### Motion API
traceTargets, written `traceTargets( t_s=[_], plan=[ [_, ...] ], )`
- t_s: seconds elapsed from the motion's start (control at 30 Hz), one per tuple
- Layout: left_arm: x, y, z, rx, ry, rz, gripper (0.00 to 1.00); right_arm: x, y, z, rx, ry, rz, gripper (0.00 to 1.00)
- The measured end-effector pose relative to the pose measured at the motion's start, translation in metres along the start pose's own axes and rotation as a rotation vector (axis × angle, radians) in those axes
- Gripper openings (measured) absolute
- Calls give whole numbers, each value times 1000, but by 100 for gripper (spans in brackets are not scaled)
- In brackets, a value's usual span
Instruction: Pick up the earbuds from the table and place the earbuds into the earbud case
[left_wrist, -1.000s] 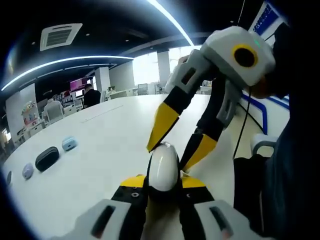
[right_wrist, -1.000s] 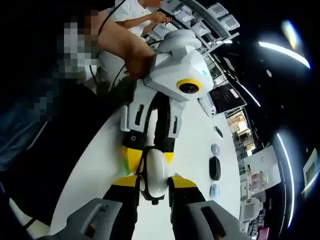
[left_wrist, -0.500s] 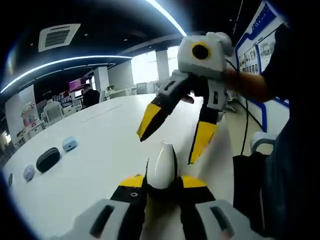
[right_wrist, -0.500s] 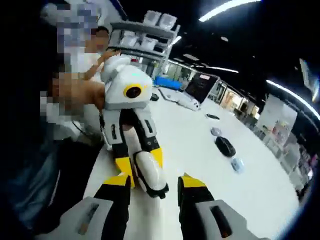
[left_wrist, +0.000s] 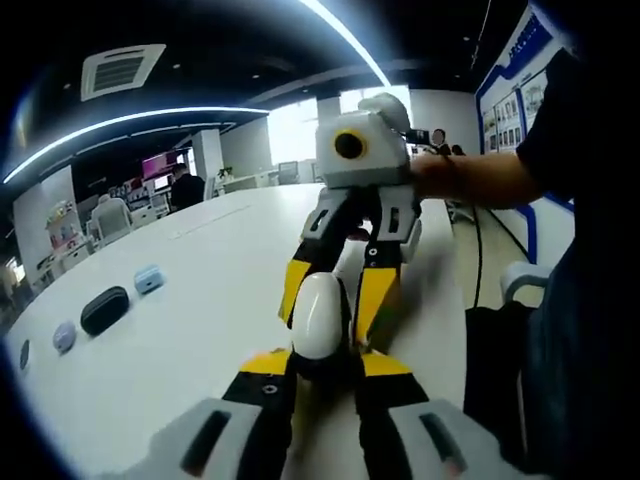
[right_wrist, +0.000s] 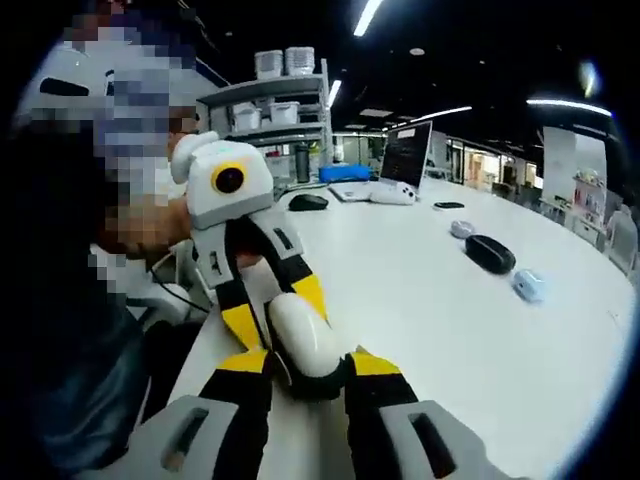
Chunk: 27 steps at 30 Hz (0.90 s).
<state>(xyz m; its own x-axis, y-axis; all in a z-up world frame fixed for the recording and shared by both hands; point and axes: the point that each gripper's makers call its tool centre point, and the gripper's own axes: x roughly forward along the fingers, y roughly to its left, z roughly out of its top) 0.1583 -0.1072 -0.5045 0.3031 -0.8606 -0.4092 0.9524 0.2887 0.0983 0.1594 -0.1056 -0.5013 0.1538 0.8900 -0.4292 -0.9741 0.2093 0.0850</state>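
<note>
A shut white earbud case (left_wrist: 318, 312) stands upright between the yellow-tipped jaws of my left gripper (left_wrist: 325, 360), which is shut on it above the white table (left_wrist: 200, 260). My right gripper (left_wrist: 335, 305) reaches in from the far side, one jaw on each side of the same case. In the right gripper view the case (right_wrist: 303, 335) sits between my right gripper's (right_wrist: 308, 362) jaws, which press on its sides. The left gripper (right_wrist: 278, 318) comes down onto it from the upper left.
Along the table lie a black case (left_wrist: 104, 309), a light blue case (left_wrist: 148, 279) and a lilac one (left_wrist: 64, 336). An open laptop (right_wrist: 405, 160), a mouse (right_wrist: 308, 202) and shelves with boxes (right_wrist: 270, 100) stand behind. A person's arm (left_wrist: 470, 180) holds the right gripper.
Half a second ago the right gripper hung open and clear of the case. It has swung round, come in and narrowed its jaws onto the case. The left gripper kept its hold.
</note>
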Motion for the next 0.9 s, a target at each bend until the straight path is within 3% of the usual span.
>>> traceTargets(
  t_s=[0.33, 0.73, 0.9],
  plan=[
    [0, 3, -2, -23, -31, -5, 27, 0, 10, 0, 69, -18, -11, 21],
    [-6, 7, -3, -35, -58, 19, 29, -9, 8, 4, 382, -77, -28, 20],
    [-14, 11, -4, -60, -69, 57, 39, -20, -5, 12, 486, -123, -51, 20]
  ],
)
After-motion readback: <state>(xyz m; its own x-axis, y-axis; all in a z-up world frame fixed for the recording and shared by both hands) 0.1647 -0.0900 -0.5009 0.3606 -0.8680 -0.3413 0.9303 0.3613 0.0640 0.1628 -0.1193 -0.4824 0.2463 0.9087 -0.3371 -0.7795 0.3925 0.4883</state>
